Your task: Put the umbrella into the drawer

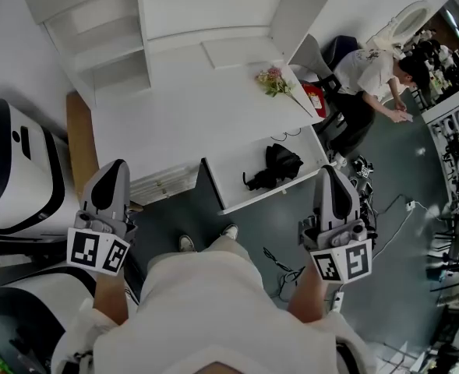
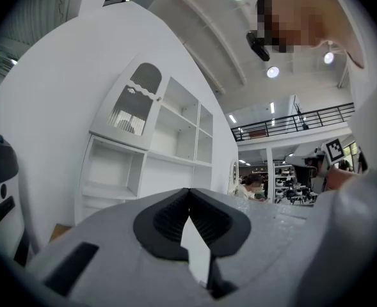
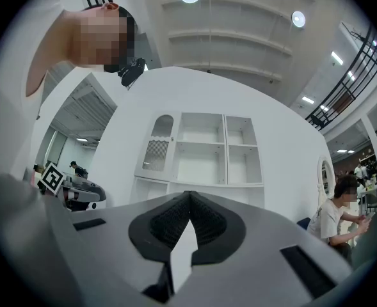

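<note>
A black folded umbrella lies inside the open white drawer that is pulled out from the white desk. My left gripper is held in front of the desk's left side, well left of the drawer. Its jaws are shut with nothing between them. My right gripper hovers just right of the drawer's front corner, over the floor. It is shut and empty too. Both grippers point roughly level at the white shelf unit.
A bunch of flowers lies on the desk's right edge. A person sits at the right beyond the desk. A white machine stands at the left. Cables run over the grey floor by my feet.
</note>
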Demonstrator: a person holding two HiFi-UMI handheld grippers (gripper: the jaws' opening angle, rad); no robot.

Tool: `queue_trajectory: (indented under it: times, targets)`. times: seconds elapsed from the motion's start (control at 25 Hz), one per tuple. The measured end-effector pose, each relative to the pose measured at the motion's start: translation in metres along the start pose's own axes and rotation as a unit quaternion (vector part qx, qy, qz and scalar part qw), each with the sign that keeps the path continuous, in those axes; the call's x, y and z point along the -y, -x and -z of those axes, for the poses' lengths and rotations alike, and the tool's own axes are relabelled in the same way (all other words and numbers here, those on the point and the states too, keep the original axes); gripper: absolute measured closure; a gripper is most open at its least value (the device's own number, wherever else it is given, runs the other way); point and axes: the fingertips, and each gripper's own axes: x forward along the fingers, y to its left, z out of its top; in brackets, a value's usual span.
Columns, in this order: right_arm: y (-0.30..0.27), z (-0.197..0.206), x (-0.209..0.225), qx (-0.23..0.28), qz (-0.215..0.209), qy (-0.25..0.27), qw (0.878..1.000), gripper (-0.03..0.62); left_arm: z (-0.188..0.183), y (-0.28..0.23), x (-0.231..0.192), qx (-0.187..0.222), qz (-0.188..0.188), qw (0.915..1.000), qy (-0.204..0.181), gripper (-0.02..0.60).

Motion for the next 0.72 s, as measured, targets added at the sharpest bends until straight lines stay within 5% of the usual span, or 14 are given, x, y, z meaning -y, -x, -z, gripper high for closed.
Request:
queue_trajectory:
  times: [0.72]
  targets:
    - [0.025,0.009,0.023,-0.019,0.04,0.005,0.999,0.595,0.024,-0.028,0.04,-0.028,0.054,0.998,0.014,0.568]
